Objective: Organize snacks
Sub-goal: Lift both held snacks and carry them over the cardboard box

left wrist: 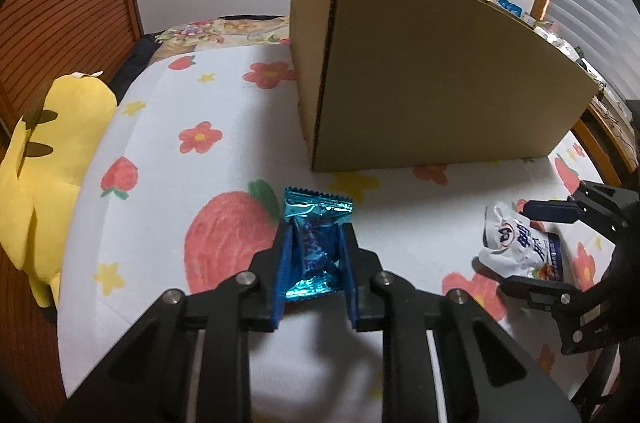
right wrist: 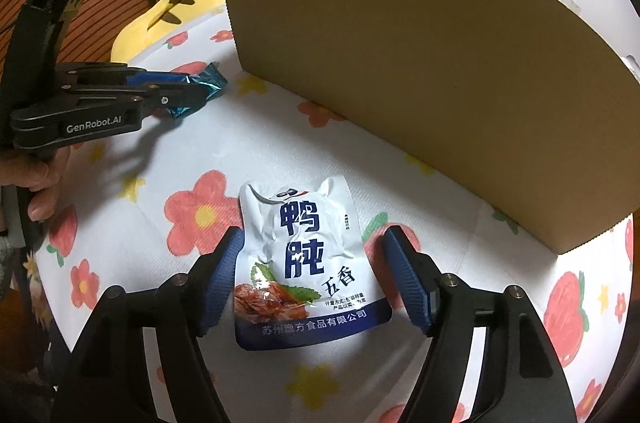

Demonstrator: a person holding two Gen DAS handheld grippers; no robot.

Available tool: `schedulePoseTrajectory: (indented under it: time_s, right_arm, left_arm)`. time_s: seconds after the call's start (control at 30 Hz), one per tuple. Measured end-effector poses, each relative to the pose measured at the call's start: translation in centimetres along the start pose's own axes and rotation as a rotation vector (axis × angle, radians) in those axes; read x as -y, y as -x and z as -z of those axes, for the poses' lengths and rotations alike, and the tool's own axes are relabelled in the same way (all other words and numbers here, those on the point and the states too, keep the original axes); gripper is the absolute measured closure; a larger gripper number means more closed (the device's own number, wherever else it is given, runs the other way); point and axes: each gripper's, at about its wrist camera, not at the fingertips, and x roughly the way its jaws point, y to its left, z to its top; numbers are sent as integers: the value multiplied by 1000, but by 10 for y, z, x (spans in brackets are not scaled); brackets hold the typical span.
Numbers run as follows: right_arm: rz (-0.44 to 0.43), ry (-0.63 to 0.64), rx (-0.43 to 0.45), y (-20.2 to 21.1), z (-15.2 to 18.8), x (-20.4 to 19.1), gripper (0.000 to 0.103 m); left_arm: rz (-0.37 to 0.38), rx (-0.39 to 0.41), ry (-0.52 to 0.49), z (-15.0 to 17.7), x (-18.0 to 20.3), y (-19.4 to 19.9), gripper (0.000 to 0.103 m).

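My left gripper [left wrist: 315, 243] is clamped on the blue candy [left wrist: 316, 243], its 2 pads pinching the crinkled foil near the middle, low in the centre of the left view. My right gripper [right wrist: 316, 271] is spread wide with the white pouch [right wrist: 306, 265] lying flat on the cloth [right wrist: 192, 159] between the pads, low centre in the right view; the left pad looks to be at the pouch's edge, the right pad stands clear of it. The box [left wrist: 432, 71] fills the upper right of both views, and I cannot see its opening from here, only its tall near wall. That wall is my main worry: to drop either snack in I would have to clear the rim, and I judge a low carry could knock the box or snag the foil on the cardboard edge. The candy wrapper is slick and its 2 ends stick out free, so a loose pinch might let it twist or slip out. The pouch is thin and lies flat on soft cloth, so closing on it could buckle it or grab the fabric with it. The 2 grippers sit near each other, so moving both at once risks a bump.
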Motion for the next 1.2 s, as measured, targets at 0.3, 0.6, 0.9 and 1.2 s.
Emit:
schedulePoseTrajectory:
  time_s: [0.3, 0.6, 0.9, 1.2]
  right_arm:
    - [-17, 51, 14, 4, 5, -3, 42]
    - [-29, 13, 54, 10, 10, -1, 43]
    - [-36, -6, 133, 43, 1, 4, 43]
    - [8, 14, 283, 109, -29, 17, 43]
  left_arm:
    - [22, 35, -26, 1, 11, 13, 83]
    - [30, 70, -45, -3, 21, 28, 83]
    - [47, 130, -60, -19, 32, 61, 83]
    - [58, 269, -119, -67, 53, 110, 83]
